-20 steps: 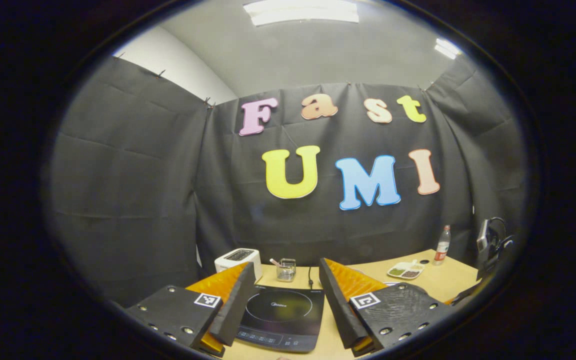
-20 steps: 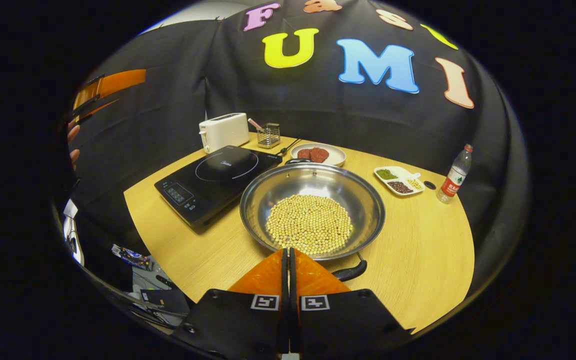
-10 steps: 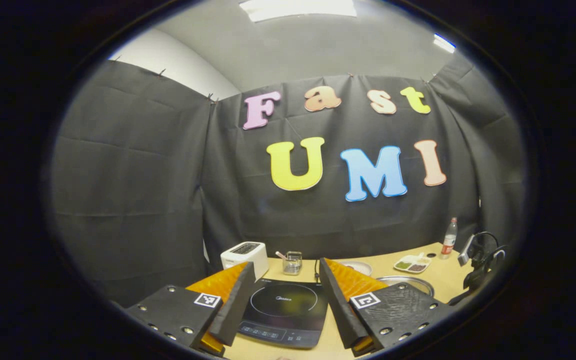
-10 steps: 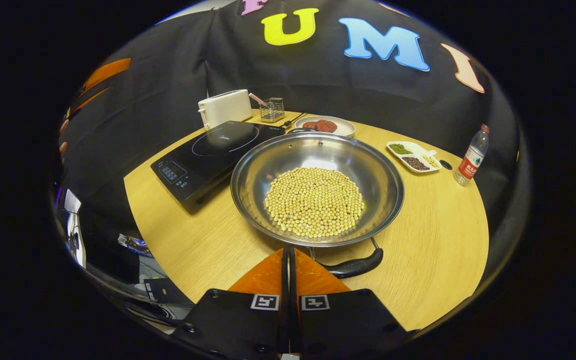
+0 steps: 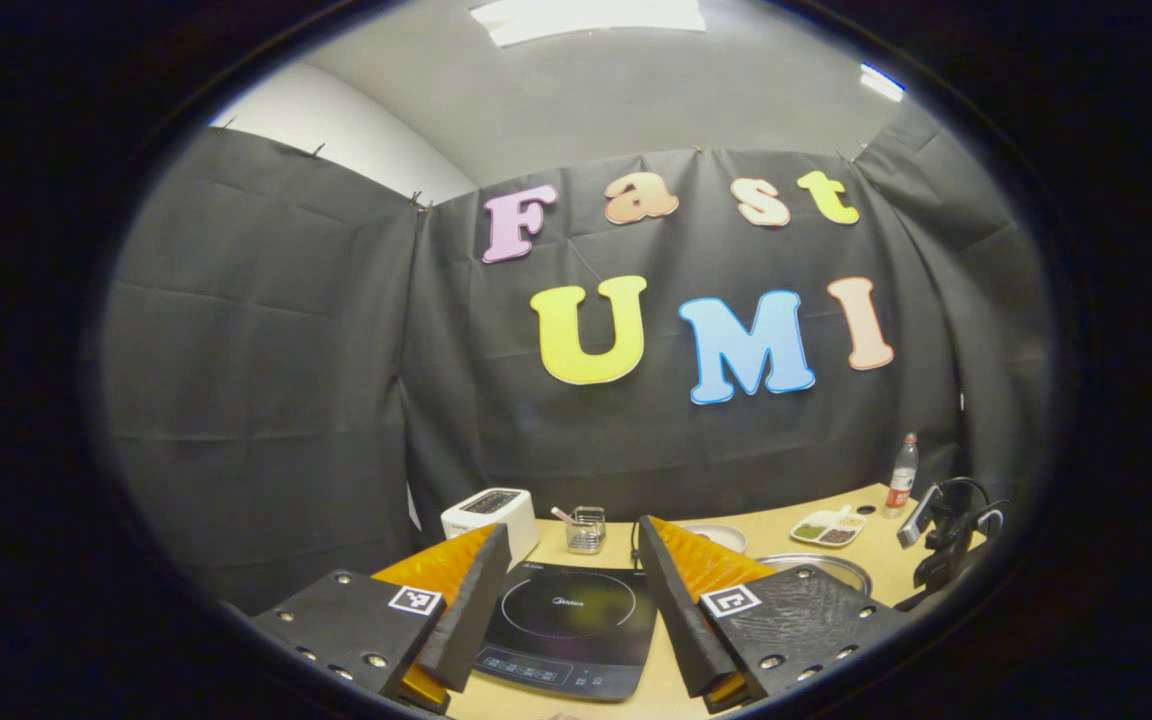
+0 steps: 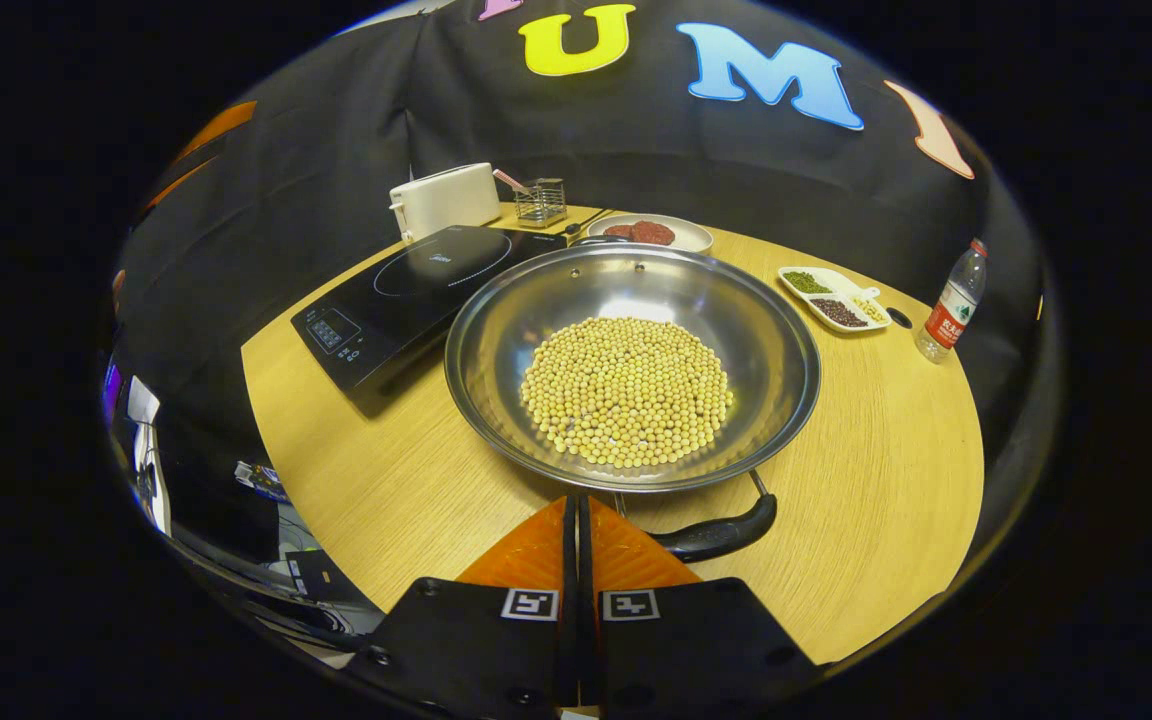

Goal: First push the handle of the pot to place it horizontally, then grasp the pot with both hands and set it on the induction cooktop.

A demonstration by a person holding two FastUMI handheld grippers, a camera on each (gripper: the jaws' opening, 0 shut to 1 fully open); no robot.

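The pot (image 6: 632,365) of beans sits on the bench (image 6: 866,480) beside the induction cooktop (image 6: 406,295). Right hand-held gripper (image 6: 577,505), fingers together, points near its handle (image 6: 721,535). Left hand-held gripper (image 5: 566,560) hangs spread apart above the cooktop.

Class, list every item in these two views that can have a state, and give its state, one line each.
pot: on the table, filled with beans, beside the cooktop, not on it
pot handle: near side, free of both tools
induction cooktop: bare
left tool: open, above the cooktop
right tool: shut, holding nothing, near the pot handle
bottle: upright, capped
plate: holds red food
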